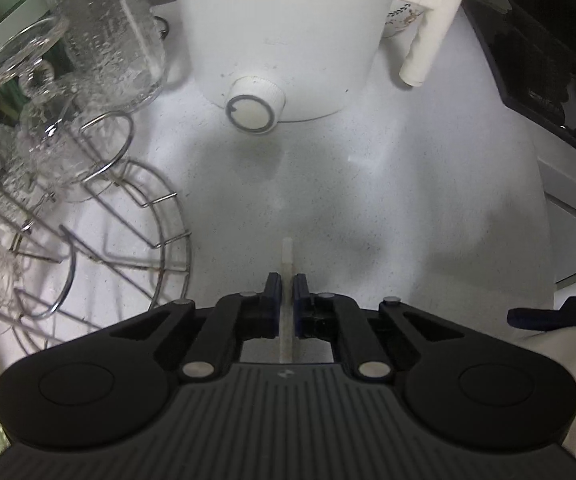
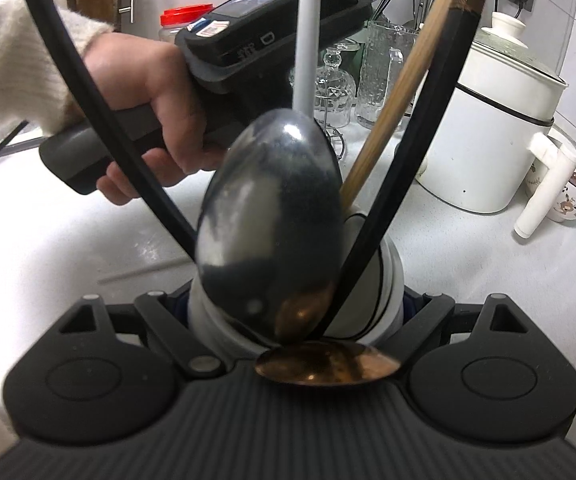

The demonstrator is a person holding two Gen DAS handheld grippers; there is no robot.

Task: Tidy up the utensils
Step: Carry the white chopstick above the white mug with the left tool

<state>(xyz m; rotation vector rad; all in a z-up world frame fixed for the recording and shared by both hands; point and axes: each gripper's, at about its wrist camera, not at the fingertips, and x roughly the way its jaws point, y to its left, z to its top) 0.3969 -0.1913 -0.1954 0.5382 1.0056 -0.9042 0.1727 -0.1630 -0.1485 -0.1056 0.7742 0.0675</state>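
Pinching a thin pale stick (image 1: 286, 264) between its dark pads, my left gripper (image 1: 286, 284) has its jaws drawn almost together, with the stick's tip poking out just beyond the fingertips over the speckled white counter (image 1: 387, 208). I cannot tell what utensil the stick belongs to. Far ahead of it stands a white cooker (image 1: 284, 36) with a round dial (image 1: 254, 108) on its near face, and a white plastic pipe fitting (image 1: 427, 32) leans by its right side. To the left a wire rack (image 1: 120, 216) holds clear glass cups (image 1: 108, 32).

My right gripper (image 2: 293, 312) is closed round a white utensil holder (image 2: 389, 280), jaws held apart by its width, one on each side. Out of the holder rise a dark metal spoon (image 2: 272, 216) with a pale handle, a wooden chopstick (image 2: 399, 92) and two black chopsticks (image 2: 419, 152), while a bronze-coloured spoon bowl (image 2: 327, 366) lies at its near rim. My left hand (image 2: 148, 88), in a cream sleeve (image 2: 12, 52), grips the other tool at the far left.
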